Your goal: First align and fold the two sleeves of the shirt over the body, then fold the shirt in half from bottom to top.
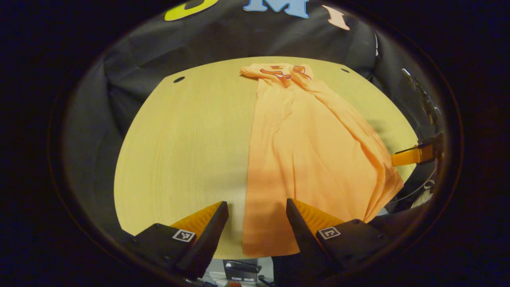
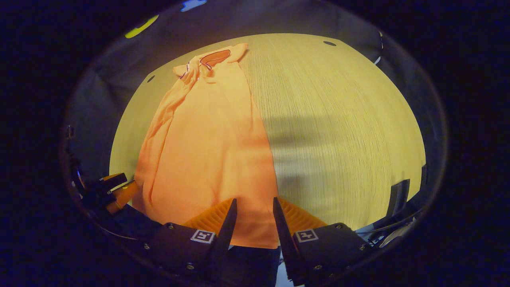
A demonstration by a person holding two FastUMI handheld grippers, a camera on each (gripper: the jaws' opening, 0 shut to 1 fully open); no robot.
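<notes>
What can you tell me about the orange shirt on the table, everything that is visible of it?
The orange shirt is thin, soft-looking cloth with light wrinkles. It lies flat on the wooden table as a long narrow strip, both sides already folded in over the body. The collar, trimmed with a darker line, is at the far end; the hem reaches the near table edge. The left gripper and the right gripper are open at the hem corners, not clamping it.

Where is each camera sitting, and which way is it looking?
Left gripper view: rides on the left gripper, near the table's front edge, facing along the orange shirt toward its collar; its open fingers show below.
Right gripper view: rides on the right gripper, over the shirt's hem, facing the same way.
Both share the shirt, the table and the black cloth wall.
</notes>
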